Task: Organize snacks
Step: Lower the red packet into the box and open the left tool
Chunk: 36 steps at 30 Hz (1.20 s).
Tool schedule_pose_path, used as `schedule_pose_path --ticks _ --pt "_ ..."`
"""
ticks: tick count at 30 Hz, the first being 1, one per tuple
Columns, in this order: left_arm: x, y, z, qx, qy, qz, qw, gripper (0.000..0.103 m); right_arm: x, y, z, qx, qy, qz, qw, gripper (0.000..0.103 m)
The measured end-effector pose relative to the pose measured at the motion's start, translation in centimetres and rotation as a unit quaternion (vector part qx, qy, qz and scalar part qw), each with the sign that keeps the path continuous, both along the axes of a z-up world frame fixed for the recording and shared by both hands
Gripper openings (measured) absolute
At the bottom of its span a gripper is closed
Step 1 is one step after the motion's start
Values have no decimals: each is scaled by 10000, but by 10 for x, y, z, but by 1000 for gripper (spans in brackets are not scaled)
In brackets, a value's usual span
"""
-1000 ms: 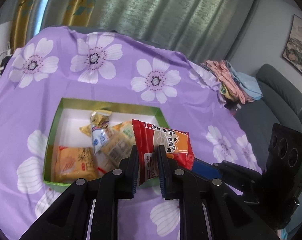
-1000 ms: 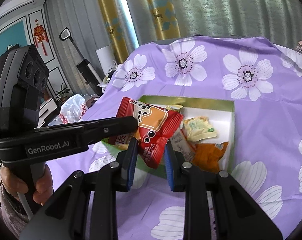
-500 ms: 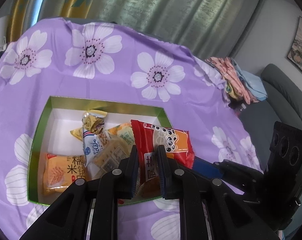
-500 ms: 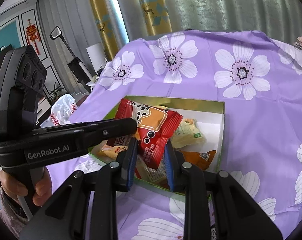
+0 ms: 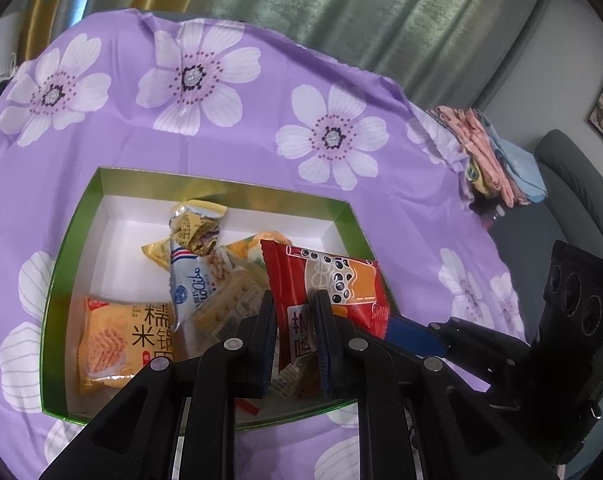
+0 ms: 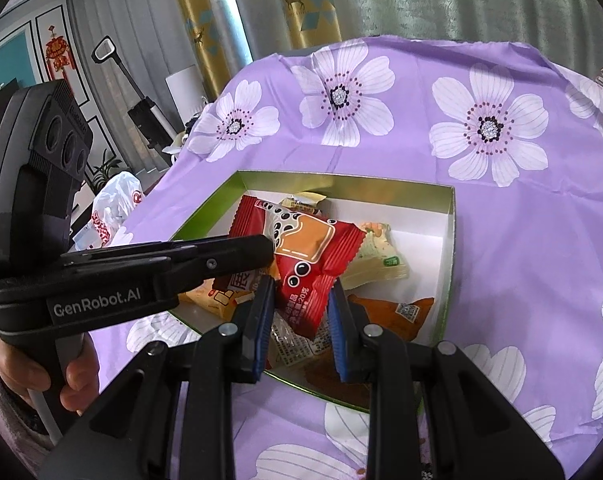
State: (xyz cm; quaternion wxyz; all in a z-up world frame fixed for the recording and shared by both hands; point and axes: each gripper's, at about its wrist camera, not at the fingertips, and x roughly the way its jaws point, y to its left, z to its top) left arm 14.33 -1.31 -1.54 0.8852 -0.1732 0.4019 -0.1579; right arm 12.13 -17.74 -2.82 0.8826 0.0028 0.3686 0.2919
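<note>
A red snack packet [image 5: 329,280] with an orange bubble-tea picture hangs over the open box [image 5: 221,189], held from two sides. My left gripper [image 5: 295,320] is shut on its near edge. My right gripper [image 6: 301,300] is shut on its lower corner [image 6: 305,292]. In the left wrist view the right gripper [image 5: 399,330] comes in from the right; in the right wrist view the left gripper [image 6: 261,254] comes in from the left. The box [image 6: 341,178] has green walls and a white floor. Inside lie an orange packet [image 5: 121,344], a white-and-blue packet [image 5: 193,286] and a yellow packet [image 5: 197,224].
A purple cloth with white flowers [image 5: 189,76] covers the table. Folded clothes [image 5: 493,152] and a grey sofa [image 5: 573,176] lie past its right edge. A white plastic bag [image 6: 113,208] sits beyond the left edge. A person's hand [image 6: 21,368] grips the left handle.
Both grippers have carried the red packet forward and down; the box now looks larger and lies right under the packet. Neither grip has changed.
</note>
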Motion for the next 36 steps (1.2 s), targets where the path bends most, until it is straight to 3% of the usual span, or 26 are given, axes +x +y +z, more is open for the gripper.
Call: schedule_pose_path --ticks 36 --pt "10 7 -19 45 351 71 9993 15 8 14 -13 -330 229 47 9992 27"
